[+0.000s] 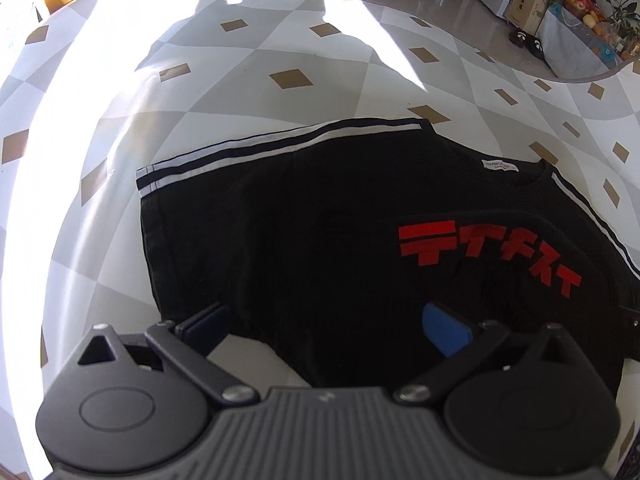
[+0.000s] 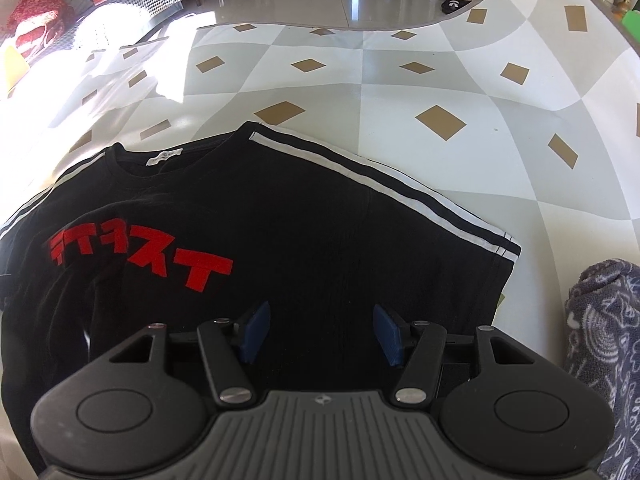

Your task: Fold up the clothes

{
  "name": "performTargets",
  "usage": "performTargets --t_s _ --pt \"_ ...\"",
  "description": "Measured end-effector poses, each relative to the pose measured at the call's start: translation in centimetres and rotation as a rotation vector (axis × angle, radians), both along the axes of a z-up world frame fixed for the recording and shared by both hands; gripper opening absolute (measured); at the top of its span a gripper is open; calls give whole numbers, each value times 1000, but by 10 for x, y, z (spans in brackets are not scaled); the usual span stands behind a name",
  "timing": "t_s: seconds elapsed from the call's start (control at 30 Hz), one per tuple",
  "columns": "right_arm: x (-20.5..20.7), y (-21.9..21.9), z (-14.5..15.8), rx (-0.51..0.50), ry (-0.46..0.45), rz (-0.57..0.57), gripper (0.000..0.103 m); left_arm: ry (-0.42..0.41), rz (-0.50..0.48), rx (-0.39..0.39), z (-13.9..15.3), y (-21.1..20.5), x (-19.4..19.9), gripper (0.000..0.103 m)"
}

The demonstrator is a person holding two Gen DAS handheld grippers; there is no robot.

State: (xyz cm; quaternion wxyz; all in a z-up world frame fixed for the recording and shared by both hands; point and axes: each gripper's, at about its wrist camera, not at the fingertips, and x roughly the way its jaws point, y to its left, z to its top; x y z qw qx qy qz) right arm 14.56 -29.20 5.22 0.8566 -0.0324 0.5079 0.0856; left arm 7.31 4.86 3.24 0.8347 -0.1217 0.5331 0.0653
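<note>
t-shirt spread flat between two open grippers

t-shirt point(image 1: 320, 240), black with red block characters point(image 1: 480, 248) on the chest, is laid front-up on a worktop point(image 1: 280, 60) covered in a grey-and-white diamond pattern. in the left wrist view it fills the centre and lower right of the frame; in the right wrist view it fills the centre and lower left. the collar, with its white label point(image 2: 164, 157), is turned toward the far side of the worktop. both sleeves are drawn out sideways, each edged by white stripes point(image 2: 380, 184), so that the garment is seen lying wide rather than doubled over; no fold line can be made out. such a lay fits either a shirt smoothed out for folding or one opened again, and the frames do not settle which.

the left gripper point(image 1: 326, 320) is held low over the near left part of the shirt, its fingers spread wide with nothing between the blue pads point(image 1: 444, 330). the right gripper point(image 2: 320, 332) is held over the near right part, its fingers likewise parted and empty. being placed one toward each side, the grippers appear stationed so that matching edges can be taken together and the cloth kept even.

a patterned blue-grey cloth point(image 2: 604, 340) is seen at the lower right of the right wrist view, apart from the shirt. bright sunlight is thrown across the upper left of the worktop.
</note>
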Motion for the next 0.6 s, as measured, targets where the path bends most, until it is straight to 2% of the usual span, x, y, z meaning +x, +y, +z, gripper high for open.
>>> performTargets --t_s 0.23,0.47,0.6 --pt "-16 -10 2 49 59 -28 55 30 0 -53 -13 -13 -33 103" --pt "-36 -20 1 89 107 -46 55 19 -17 -114 -18 -27 -57 103" --pt "-47 -25 0 112 135 -57 55 8 -29 -123 -20 -35 -67 103"
